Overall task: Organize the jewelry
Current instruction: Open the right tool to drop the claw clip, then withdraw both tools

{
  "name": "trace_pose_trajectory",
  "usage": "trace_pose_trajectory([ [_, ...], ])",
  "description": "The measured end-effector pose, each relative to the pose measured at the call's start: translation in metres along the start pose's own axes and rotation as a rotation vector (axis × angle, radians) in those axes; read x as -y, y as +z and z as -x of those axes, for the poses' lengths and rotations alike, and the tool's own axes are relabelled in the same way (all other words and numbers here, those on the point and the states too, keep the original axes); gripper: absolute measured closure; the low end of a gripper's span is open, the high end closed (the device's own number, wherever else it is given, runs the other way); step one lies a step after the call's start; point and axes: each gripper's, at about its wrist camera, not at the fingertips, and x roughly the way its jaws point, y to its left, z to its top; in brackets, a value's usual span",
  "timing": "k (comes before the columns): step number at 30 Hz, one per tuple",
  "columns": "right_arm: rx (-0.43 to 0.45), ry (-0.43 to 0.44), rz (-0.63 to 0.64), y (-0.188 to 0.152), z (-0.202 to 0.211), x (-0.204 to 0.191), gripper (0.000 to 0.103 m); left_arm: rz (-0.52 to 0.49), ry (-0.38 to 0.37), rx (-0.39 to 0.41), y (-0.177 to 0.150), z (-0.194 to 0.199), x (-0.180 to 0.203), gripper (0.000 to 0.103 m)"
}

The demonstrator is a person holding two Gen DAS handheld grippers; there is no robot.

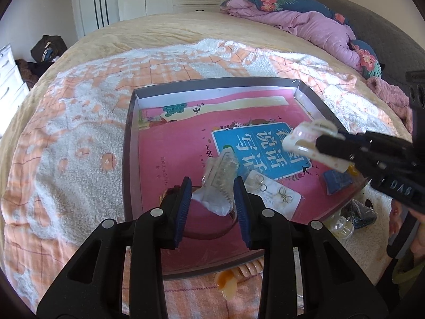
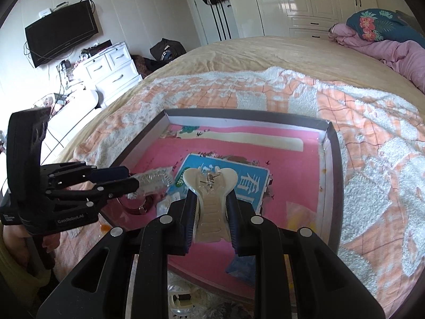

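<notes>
A shallow dark-rimmed tray with a pink book-cover bottom lies on the bed. My left gripper is shut on a clear plastic packet with a comb-like clip, held over the tray's near part; it also shows in the right wrist view. My right gripper is shut on a cream hair claw clip, held above the tray; that clip shows in the left wrist view. An earring card and a blue packet lie in the tray.
Outside the tray's near edge lie an orange claw clip, a clear clip and a dark beaded item. A red-brown bangle lies in the tray. Purple bedding is piled at the far right.
</notes>
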Motion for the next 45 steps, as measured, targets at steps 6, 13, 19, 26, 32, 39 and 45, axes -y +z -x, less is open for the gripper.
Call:
trace_pose_trajectory([
  [6, -0.041, -0.009, 0.004, -0.007, -0.009, -0.003, 0.082, 0.003, -0.002, 0.010, 0.000, 0.004, -0.001, 0.079],
  [13, -0.079, -0.001, 0.007, -0.015, -0.019, -0.007, 0.082, 0.007, -0.004, 0.024, 0.000, 0.010, -0.002, 0.073],
  [19, -0.080, 0.008, 0.007, -0.017, -0.016, -0.012, 0.065, 0.003, -0.008, 0.031, 0.001, 0.015, 0.000, 0.069],
  [26, -0.043, 0.015, -0.023, -0.016, 0.001, -0.011, 0.042, 0.019, -0.011, 0.047, 0.000, 0.025, -0.001, 0.059],
  [32, 0.026, 0.015, -0.064, -0.011, 0.032, -0.006, 0.023, 0.042, -0.015, 0.079, -0.001, 0.041, -0.003, 0.039],
  [39, 0.090, 0.012, -0.094, -0.011, 0.064, -0.005, 0.015, 0.067, -0.001, 0.125, -0.001, 0.064, -0.002, 0.010],
  [45, 0.133, 0.007, -0.087, -0.010, 0.085, -0.009, 0.012, 0.094, 0.012, 0.146, -0.005, 0.080, -0.005, 0.009],
])
